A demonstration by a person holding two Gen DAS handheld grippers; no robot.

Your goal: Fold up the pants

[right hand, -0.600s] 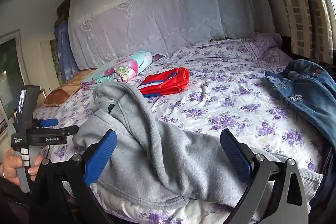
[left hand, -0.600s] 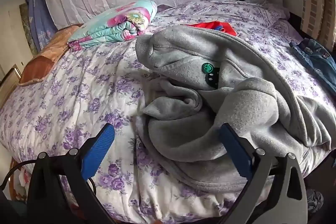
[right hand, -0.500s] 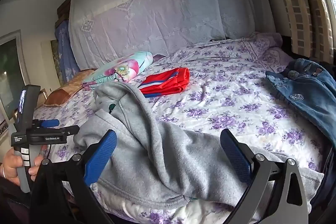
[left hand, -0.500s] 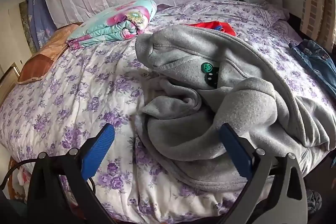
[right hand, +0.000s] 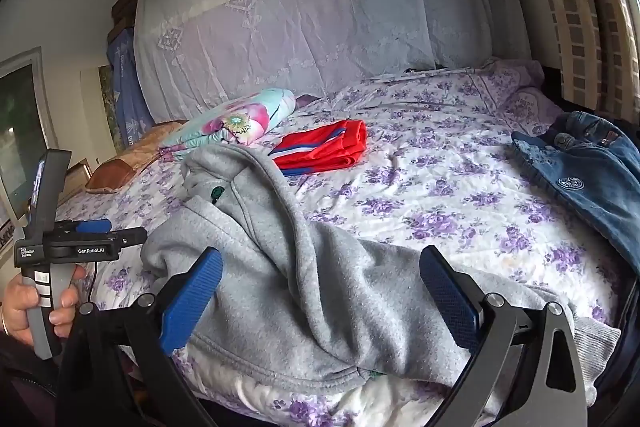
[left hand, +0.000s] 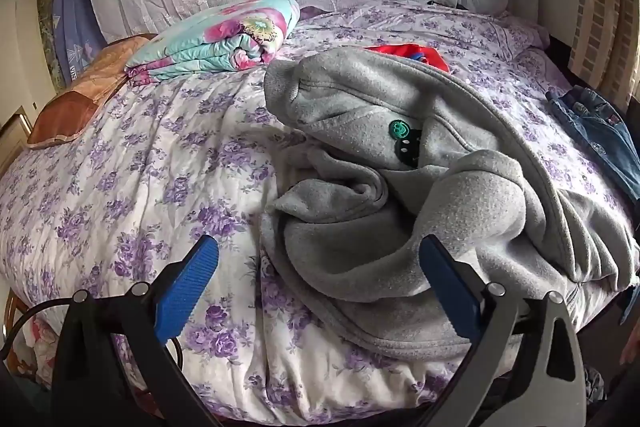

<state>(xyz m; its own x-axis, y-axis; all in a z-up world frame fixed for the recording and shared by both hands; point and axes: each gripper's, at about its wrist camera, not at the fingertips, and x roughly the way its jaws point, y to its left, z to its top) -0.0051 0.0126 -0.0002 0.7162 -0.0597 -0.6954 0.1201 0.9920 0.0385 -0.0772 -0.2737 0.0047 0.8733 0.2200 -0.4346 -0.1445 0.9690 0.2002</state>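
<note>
Grey fleece pants (left hand: 400,171) lie crumpled in a heap on the near part of the bed, with a green and black patch (left hand: 402,137) showing; they also show in the right wrist view (right hand: 280,267). My left gripper (left hand: 316,283) is open and empty, hovering over the pants' near left edge. My right gripper (right hand: 320,291) is open and empty, above the pants near the bed's front edge. The left gripper's handle (right hand: 52,251), held in a hand, shows at the left of the right wrist view.
The bed has a purple-flowered quilt (right hand: 440,195). Folded red shorts (right hand: 324,151) lie behind the pants. Blue jeans (right hand: 592,167) lie at the right edge. A folded floral blanket (left hand: 224,39) and an orange pillow (left hand: 76,95) sit at the back left.
The left wrist view has shifted slightly; the pants sit a little higher and nearer in it. The right gripper has barely moved. Both stay open.
</note>
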